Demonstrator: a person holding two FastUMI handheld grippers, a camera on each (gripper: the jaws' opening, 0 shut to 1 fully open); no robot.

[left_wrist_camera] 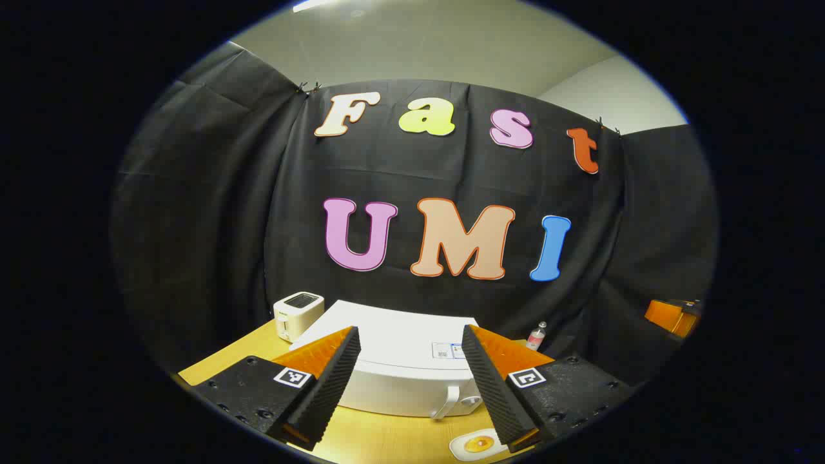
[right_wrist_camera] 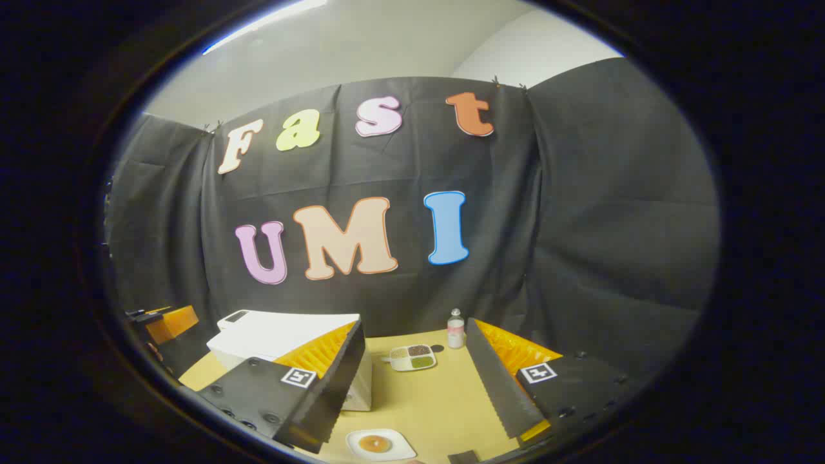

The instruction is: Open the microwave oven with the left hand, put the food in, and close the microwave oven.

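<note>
On the wooden desk (left_wrist_camera: 380, 444), toward its far side against the black cloth wall, stands the white microwave oven (left_wrist_camera: 393, 367), its door shut and its pale handle (left_wrist_camera: 449, 403) at the right of the front face. The left tool (left_wrist_camera: 412, 386) hovers above and in front of the oven, fingers spread wide, grasping nothing, the handle showing between them but apart from both. The right tool (right_wrist_camera: 412, 393) hangs released too, held over the open desk to the right of the oven, empty. The food, a round golden piece on a small white plate (right_wrist_camera: 380, 444), lies at the near edge of the desk, just right of the oven's front corner and untouched; the left gripper view also catches it low down (left_wrist_camera: 478, 444). A white toaster (left_wrist_camera: 298, 314) sits left of the oven, a small bottle (right_wrist_camera: 456, 328) and a divided dish of seasonings (right_wrist_camera: 413, 357) stand farther back on the right.

The job looks to be at its very start: the opening step is in hand, not yet begun. The next move probably calls for the left tool to drop and move forward until its fingers straddle the handle, clench, then swing the door outward.
</note>
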